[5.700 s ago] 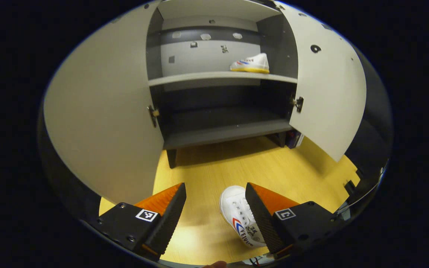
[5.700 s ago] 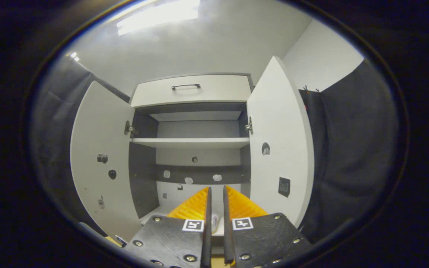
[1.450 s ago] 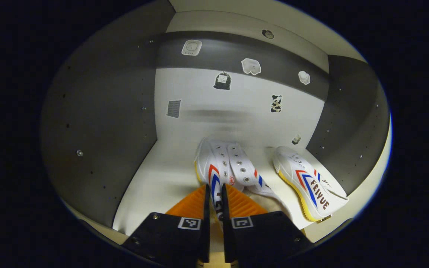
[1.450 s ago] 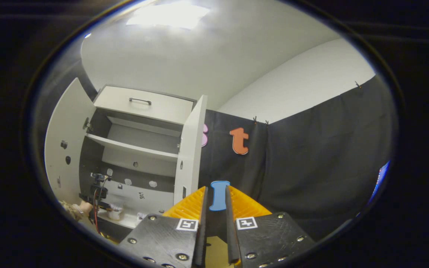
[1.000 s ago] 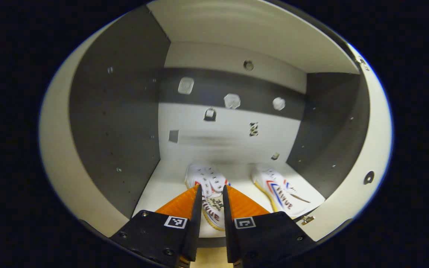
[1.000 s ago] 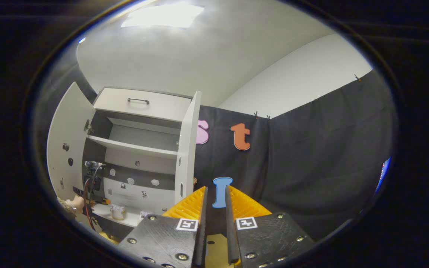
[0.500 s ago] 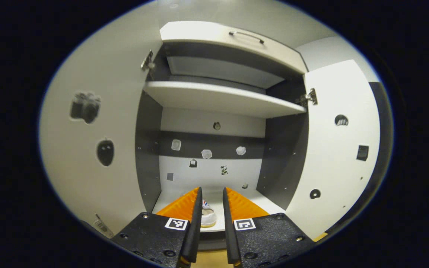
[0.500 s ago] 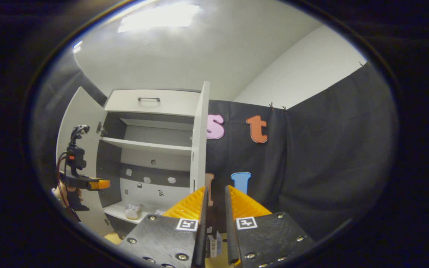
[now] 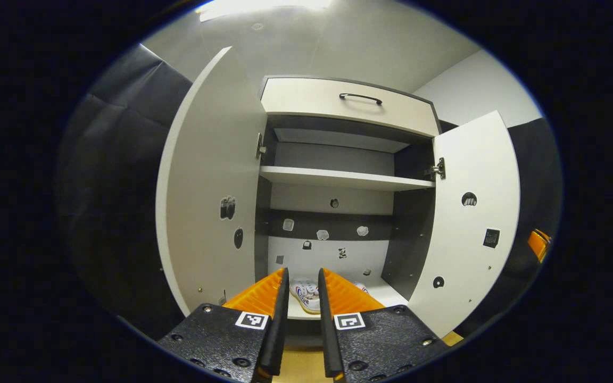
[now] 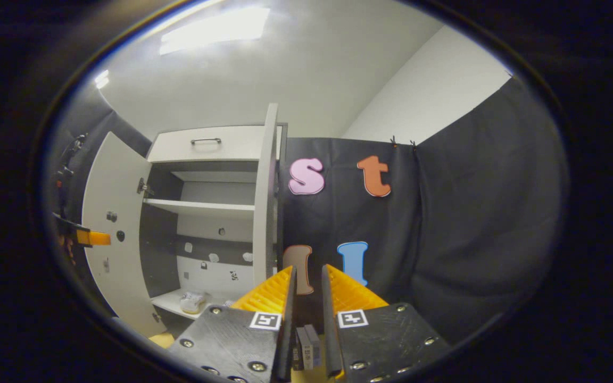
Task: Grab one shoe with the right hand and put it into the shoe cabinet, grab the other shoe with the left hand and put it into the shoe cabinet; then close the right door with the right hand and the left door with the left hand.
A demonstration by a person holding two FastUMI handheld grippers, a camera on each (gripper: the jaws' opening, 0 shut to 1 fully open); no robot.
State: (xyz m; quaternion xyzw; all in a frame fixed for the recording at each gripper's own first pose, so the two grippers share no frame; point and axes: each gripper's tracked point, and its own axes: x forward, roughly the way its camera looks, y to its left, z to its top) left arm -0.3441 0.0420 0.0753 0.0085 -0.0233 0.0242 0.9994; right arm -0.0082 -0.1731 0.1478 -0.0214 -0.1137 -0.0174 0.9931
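Two shoes (image 9: 306, 293) lay on the shoe cabinet's (image 9: 347, 108) lower shelf (image 9: 383, 289), beyond the left gripper (image 9: 301, 279), its fingers nearly closed, empty. Both doors stood open. Rightward, the right gripper (image 10: 306, 276) was likewise narrow and empty, beside the right door (image 10: 264, 207).

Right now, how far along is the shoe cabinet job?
Done: both shoes sit on the lower shelf of the cabinet. In hand: nothing; the left gripper and right gripper are nearly shut and empty. Left: the right door and left door stand open.
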